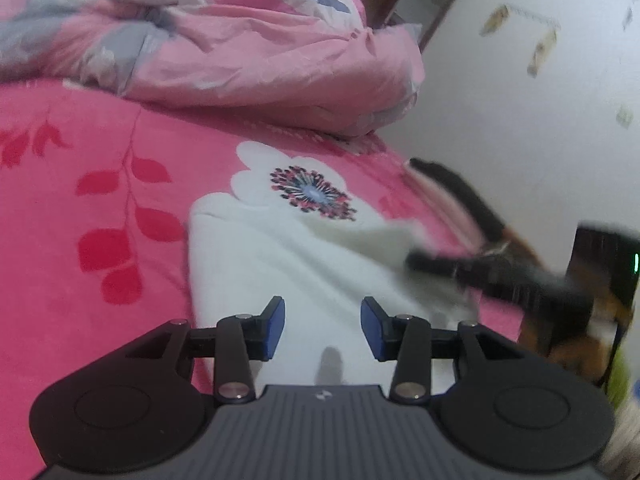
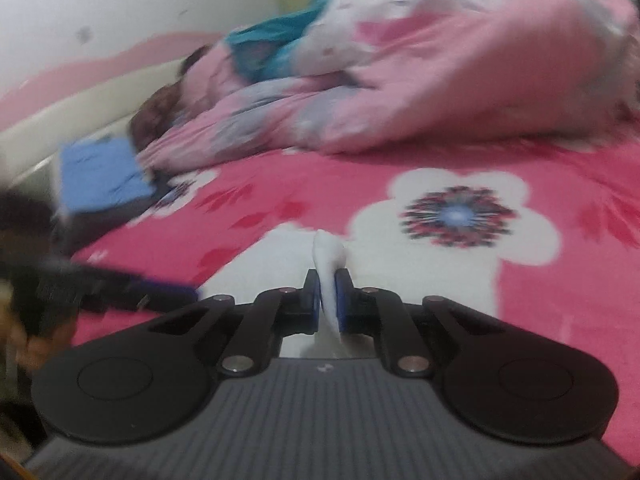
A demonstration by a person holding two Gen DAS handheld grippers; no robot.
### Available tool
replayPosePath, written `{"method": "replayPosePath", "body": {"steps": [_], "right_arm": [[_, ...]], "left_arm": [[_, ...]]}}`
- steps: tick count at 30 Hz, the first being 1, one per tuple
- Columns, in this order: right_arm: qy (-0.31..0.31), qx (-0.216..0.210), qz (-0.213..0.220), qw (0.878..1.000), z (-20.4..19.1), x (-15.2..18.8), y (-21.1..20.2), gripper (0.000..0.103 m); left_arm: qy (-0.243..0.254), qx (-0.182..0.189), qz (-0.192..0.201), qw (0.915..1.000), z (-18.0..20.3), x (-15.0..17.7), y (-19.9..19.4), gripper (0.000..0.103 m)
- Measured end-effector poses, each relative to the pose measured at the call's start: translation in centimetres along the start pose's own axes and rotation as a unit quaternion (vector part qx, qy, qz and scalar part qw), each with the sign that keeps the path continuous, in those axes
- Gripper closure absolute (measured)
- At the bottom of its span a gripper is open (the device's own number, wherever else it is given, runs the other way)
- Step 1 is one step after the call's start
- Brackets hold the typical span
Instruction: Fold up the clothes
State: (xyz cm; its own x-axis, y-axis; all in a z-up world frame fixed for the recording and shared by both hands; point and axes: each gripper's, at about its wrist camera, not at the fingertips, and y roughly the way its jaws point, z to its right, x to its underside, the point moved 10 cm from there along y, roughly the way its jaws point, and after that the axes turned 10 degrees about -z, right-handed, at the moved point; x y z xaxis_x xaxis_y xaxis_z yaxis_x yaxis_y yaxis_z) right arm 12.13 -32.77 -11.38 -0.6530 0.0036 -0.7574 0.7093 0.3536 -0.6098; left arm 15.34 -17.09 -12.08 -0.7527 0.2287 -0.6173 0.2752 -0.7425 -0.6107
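The jaws of the right gripper (image 2: 327,294) are pinched tight on a bunched edge of the white garment (image 1: 288,264), a soft fold of it standing up between the blue pads (image 2: 343,296). The left gripper (image 1: 322,328) hangs over the same cloth with its jaws partly apart and nothing between them; its pads do not touch the fabric.

The garment lies spread on the bed (image 1: 80,160), on a bright pink plush cover printed with red leaves and a big white flower (image 1: 280,168). Near the right gripper its edge lifts off the cover.

It looks like thin, light knit or fleece: limp, with no stiffness of its own, so it will sag and drape wherever it is unsupported. It seems unlikely to slip from rubbery pads, but a single-layer pinch could pull out, so a hem or corner taken deep is the better hold. The plush cover may drag on it, so lifting rather than sliding would probably keep the fold neat.

Behind lies a crumpled pink quilt (image 1: 248,48), puffy and creased, and a blue folded item (image 2: 104,176) sits at the bed's far side.
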Motion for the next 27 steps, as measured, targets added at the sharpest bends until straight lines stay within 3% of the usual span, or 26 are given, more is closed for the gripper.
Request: {"method": "replayPosePath", "body": {"steps": [5, 8, 12, 16, 20, 23, 27], "right_arm": [[-0.040, -0.003, -0.039, 0.998, -2.7, 1.8, 1.8, 0.094], [-0.068, 0.010, -0.039, 0.997, -3.6, 2.1, 1.5, 0.092], [-0.094, -0.017, -0.041, 0.995, -5.0, 2.4, 0.1, 0.074], [-0.094, -0.030, -0.022, 0.995, -3.4, 1.5, -2.8, 0.072], [0.010, -0.047, -0.003, 0.999, 2.2, -1.3, -2.8, 0.070], [0.112, -0.045, -0.034, 0.992, 7.2, -2.2, 0.4, 0.073], [0.121, -0.059, -0.102, 0.986, 7.5, -0.9, 4.8, 0.077]], "left_arm": [[-0.009, 0.028, 0.016, 0.9994, 1.3, -1.4, 0.0, 0.050], [0.008, 0.016, 0.000, 0.9998, 2.1, -1.5, 1.8, 0.050], [0.009, -0.024, -0.043, 0.9987, 1.3, -0.8, 4.8, 0.051], [0.006, -0.022, -0.050, 0.9985, 0.8, -0.5, 5.2, 0.051], [0.011, -0.022, -0.051, 0.9984, 0.6, -0.3, 5.2, 0.051], [0.016, -0.022, -0.050, 0.9984, 0.6, -0.2, 5.2, 0.051], [0.024, -0.019, -0.048, 0.9984, 0.6, -0.1, 5.1, 0.051]]}}
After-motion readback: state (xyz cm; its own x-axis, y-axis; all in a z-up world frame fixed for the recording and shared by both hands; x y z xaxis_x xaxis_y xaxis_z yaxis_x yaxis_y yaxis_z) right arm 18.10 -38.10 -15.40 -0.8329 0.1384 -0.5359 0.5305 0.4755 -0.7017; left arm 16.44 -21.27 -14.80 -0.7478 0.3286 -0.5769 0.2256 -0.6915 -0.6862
